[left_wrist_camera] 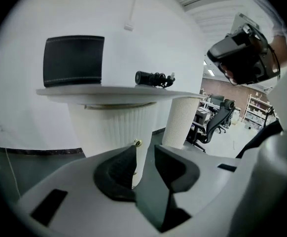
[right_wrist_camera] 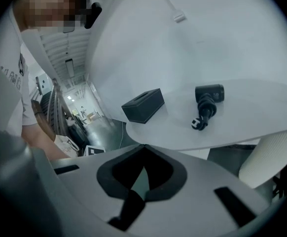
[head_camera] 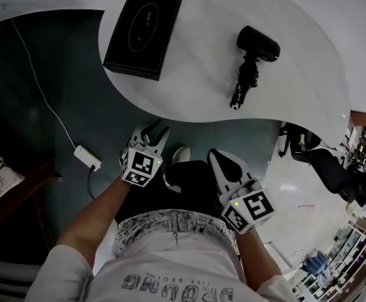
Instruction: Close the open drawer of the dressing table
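— Left tool point(head_camera: 156, 131)?
— Spread, nothing in the gap. Held low, short of the curved edge of the tabletop point(head_camera: 195, 74), aimed at the drawer point(left_wrist_camera: 119, 127).
— Right tool point(head_camera: 216, 155)?
— Tips pressed together, empty. Held beside the other, likewise clear of the tabletop.
— Drawer itself?
— Tucked under the tabletop: white ribbed front, small brass knob point(left_wrist_camera: 137, 142) seen just past the left tips, untouched. Hidden from the head view by the tabletop. Cannot tell whether pushed fully home.
— On top?
— Black box point(head_camera: 143, 33) toward the left, black hair dryer point(head_camera: 256, 46) with bundled cord toward the right, well apart, both lying flat. Both seen from the right tool too, over the tabletop's rim.
— Round about?
— White ribbed column point(left_wrist_camera: 181, 122) right of the drawer; power strip point(head_camera: 87, 158) on the dark floor point(head_camera: 19, 106) at the left; office chair point(head_camera: 327, 165) at the far right.
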Action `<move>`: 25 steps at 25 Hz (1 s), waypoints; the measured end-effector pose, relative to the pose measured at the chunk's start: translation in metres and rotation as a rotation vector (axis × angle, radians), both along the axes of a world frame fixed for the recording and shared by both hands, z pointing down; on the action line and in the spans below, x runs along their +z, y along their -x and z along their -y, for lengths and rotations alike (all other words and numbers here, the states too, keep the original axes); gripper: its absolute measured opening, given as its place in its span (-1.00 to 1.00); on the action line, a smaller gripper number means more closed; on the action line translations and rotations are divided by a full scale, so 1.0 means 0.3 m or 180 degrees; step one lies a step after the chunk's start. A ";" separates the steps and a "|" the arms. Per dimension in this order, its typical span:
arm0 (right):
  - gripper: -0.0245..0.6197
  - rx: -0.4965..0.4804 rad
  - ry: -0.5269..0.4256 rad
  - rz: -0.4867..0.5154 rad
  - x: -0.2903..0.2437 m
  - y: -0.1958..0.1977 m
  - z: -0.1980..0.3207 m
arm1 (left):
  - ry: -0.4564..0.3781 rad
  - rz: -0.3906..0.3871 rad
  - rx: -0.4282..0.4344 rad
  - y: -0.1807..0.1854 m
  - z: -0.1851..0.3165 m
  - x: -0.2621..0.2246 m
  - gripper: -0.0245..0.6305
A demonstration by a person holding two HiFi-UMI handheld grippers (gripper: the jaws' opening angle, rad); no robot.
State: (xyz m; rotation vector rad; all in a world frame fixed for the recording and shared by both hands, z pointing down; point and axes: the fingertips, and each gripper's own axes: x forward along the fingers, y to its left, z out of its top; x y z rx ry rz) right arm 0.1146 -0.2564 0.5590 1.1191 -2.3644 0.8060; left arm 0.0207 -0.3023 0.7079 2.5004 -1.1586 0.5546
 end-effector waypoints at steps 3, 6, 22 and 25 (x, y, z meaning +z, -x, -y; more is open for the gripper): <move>-0.90 0.0008 -0.0044 0.0042 -0.057 0.016 -0.011 | -0.0079 -0.0015 0.0062 0.032 -0.053 -0.116 -0.52; -0.90 -0.0006 -0.0101 0.0089 -0.115 0.035 -0.021 | -0.0240 -0.0038 0.0089 0.064 -0.077 -0.256 -0.52; -0.90 0.0034 -0.0611 0.0287 -0.458 0.048 0.068 | -0.1201 -0.0197 0.0126 0.079 -0.009 -0.987 -0.56; -0.90 0.0038 -0.0718 0.0313 -0.508 0.049 0.086 | -0.1342 -0.0167 0.0136 0.086 0.002 -1.082 -0.59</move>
